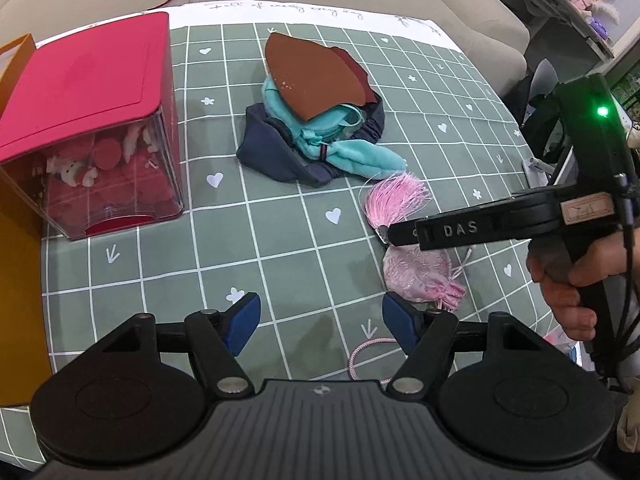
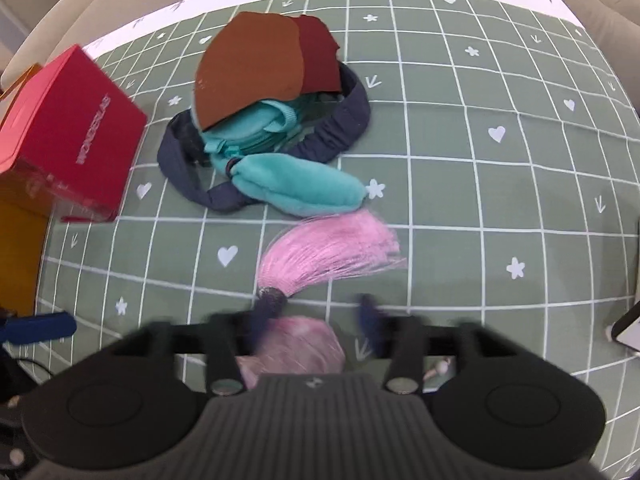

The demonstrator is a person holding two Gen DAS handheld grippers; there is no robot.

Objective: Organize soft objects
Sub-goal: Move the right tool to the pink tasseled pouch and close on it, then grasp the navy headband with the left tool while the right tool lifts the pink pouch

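A pink brocade pouch (image 1: 416,274) with a pink tassel (image 1: 394,198) lies on the green checked tablecloth at the right. In the right wrist view the pouch (image 2: 300,346) lies between my blurred fingers, with the tassel (image 2: 332,250) just beyond. My right gripper (image 2: 310,318) is open around the pouch; it also shows in the left wrist view (image 1: 396,236) above the pouch. A pile of a navy headband (image 1: 280,160), a teal plush piece (image 1: 352,156) and brown felt pieces (image 1: 308,76) sits mid-table. My left gripper (image 1: 320,322) is open and empty over the cloth.
A clear box with a pink-red lid (image 1: 84,120) holding red plush items stands at the left, next to an orange bag (image 1: 18,216). A beige sofa (image 1: 480,20) lies behind the table. A pink cord (image 1: 364,354) runs near my left fingers.
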